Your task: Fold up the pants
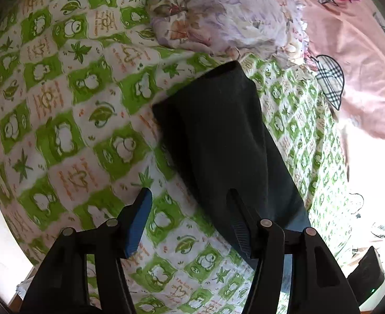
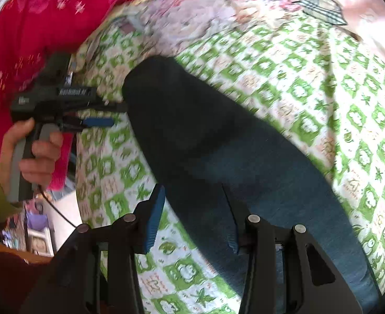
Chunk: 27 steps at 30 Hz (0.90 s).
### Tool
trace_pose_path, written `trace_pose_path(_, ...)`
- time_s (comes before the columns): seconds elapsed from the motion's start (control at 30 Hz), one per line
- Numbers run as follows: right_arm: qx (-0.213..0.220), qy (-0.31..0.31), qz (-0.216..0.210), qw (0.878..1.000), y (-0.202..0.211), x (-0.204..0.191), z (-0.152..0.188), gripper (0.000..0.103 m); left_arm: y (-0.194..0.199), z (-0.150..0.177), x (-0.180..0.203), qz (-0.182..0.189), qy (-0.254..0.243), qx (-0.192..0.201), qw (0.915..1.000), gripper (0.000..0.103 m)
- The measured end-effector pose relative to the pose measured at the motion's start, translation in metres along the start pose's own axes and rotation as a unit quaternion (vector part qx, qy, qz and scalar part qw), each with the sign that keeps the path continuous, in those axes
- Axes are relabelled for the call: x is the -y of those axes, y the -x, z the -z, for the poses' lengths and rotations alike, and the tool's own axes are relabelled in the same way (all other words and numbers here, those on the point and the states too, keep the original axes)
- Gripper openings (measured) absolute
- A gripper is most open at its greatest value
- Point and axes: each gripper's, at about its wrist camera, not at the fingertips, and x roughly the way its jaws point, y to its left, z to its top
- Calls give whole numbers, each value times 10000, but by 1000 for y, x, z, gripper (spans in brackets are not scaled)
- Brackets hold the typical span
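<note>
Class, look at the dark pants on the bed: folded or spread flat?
Folded. The pants lie as one narrow dark strip on the green-patterned sheet, with no separate legs showing.

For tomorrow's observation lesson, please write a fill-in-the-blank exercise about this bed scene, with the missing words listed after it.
1. The dark pants lie on a bedspread checked in white and ____.
2. Both pairs of tongs, left and right, have their jaws ____.
3. In the right wrist view, a hand holds the other tool by its ____ handle.
4. The pink sheet carries a plaid ____ shape.

Missing words: green; open; grey; heart
</note>
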Motion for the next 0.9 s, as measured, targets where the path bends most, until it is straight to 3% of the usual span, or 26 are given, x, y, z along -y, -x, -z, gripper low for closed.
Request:
trace_pose_path(0.23,465,-1116,243,9924,8,74,-28,44,-8,-22,2,-196,-54,-73,9998,63)
trace_pose_path(0.37,360,-1404,436,9885,-10,102,-43,44,-16,-31,-3,-282,-54,-166,9995,63)
trace_pose_path(0.63,-375,-846,325,9952,-64,90,-54,42,-36,-45,-5,-347,-234,-333,9986,63)
trace_pose_path(0.9,-880,12,349,9955,-79,65,-50,42,-51,-49,12,-408,-664,-275,9966,63)
